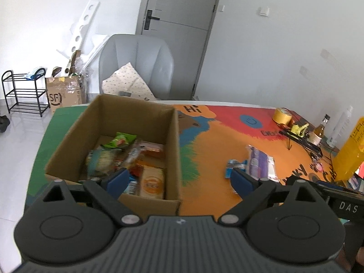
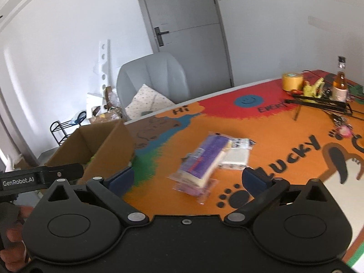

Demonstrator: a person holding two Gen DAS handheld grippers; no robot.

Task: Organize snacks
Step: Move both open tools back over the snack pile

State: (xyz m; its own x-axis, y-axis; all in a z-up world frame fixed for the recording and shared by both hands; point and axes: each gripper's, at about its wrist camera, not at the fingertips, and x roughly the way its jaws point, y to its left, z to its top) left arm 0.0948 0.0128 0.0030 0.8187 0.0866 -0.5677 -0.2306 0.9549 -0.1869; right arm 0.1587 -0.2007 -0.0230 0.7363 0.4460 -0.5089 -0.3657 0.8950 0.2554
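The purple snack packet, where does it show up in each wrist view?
Left wrist: purple snack packet lies right of centre on the orange mat, right of the box.
Right wrist: packet at centre, between the open fingers.
Shared landmark: yellow tape roll on the far mat.

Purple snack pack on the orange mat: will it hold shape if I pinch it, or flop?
The purple snack pack looks like clear film over a blocky bar, so probably fairly stiff in the middle. Its crinkled edges likely flop. The glossy wrapper may slide on the smooth mat if nudged.
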